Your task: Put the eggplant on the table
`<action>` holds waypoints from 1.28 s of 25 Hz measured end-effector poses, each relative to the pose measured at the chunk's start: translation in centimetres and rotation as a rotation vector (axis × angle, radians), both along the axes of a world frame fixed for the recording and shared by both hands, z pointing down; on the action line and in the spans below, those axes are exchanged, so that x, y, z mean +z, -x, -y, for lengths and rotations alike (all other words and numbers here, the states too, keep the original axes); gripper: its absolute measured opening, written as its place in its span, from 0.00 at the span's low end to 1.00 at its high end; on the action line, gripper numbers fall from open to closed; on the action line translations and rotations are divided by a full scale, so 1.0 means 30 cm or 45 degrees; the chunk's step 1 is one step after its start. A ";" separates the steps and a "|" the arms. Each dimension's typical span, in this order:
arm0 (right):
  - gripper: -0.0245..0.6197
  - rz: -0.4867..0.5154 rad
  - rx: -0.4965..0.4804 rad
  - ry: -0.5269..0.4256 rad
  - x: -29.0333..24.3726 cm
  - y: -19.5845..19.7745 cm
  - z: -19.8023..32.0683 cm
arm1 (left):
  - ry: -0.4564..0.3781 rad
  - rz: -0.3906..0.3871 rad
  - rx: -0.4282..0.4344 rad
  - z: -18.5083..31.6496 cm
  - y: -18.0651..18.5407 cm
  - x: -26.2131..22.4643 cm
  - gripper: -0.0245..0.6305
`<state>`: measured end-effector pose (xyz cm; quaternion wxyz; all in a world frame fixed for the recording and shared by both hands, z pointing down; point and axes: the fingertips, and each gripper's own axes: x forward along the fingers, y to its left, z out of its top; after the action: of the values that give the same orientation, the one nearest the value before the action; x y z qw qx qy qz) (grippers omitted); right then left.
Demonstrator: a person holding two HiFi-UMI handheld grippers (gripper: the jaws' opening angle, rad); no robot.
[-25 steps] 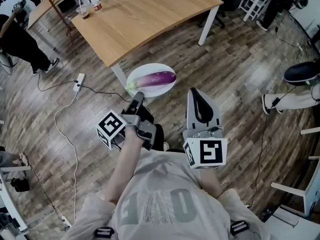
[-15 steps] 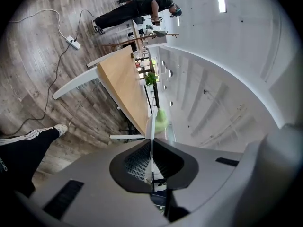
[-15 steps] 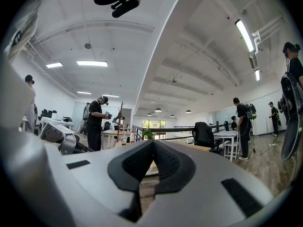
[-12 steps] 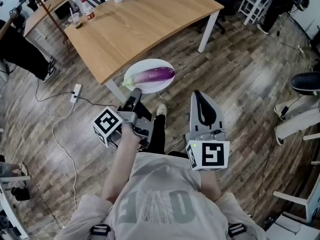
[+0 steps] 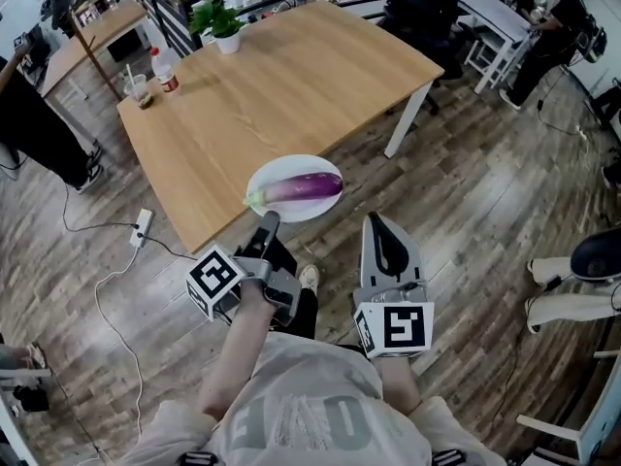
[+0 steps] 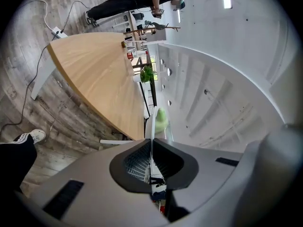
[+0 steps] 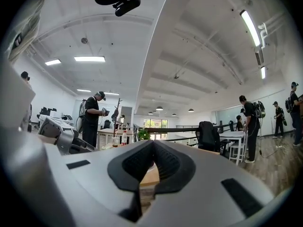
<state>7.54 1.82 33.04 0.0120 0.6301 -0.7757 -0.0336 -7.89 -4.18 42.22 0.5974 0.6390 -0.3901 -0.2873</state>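
**A:** Nearest first: what does the person (image 5: 301,406) in the grey shirt carry?

**B:** A gripper in each hand, both pointing forward and roughly level. The left gripper (image 5: 269,219) is clamped on the near rim of a white plate (image 5: 291,168). Seen along its jaws, the rim is a thin white line pinched between the two dark pads. The right gripper (image 5: 377,219), just beside it, has its jaws closed tip to tip and holds nothing.

**A:** And the eggplant?

**B:** The eggplant (image 5: 309,187) lies lengthwise across the plate, purple body to the right, green stem end to the left. It rests on the plate, not on the table.

**A:** Where is the plate relative to the table?

**B:** From above, it overlaps the near edge of the wooden table (image 5: 291,76) and is carried by its rim alone. Whether its underside touches the tabletop I cannot tell.

**A:** And beyond that?

**B:** Near the table's far-left corner a bottle (image 5: 167,74) and a cup (image 5: 139,87) stand close together. A potted plant (image 5: 225,29) sits at the far edge. On the plank floor (image 5: 466,212), left of the table, lies a power strip (image 5: 142,229) with a white cable. A dark chair (image 5: 419,8) stands behind the table.
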 end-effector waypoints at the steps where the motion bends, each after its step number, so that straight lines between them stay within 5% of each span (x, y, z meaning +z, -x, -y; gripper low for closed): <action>1: 0.07 -0.001 -0.004 0.002 -0.011 -0.007 0.055 | -0.004 0.000 0.004 0.050 -0.011 -0.018 0.07; 14: 0.07 0.016 -0.057 -0.010 -0.113 -0.046 0.700 | -0.040 -0.022 -0.055 0.655 -0.034 -0.137 0.07; 32: 0.07 -0.002 -0.276 -0.006 -0.166 -0.024 1.030 | -0.021 0.024 -0.243 0.930 -0.059 -0.068 0.07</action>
<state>8.28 -29.07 28.06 0.0073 0.5426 -0.8392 -0.0368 -6.11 -32.09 40.17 0.5584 0.6064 -0.4525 -0.3401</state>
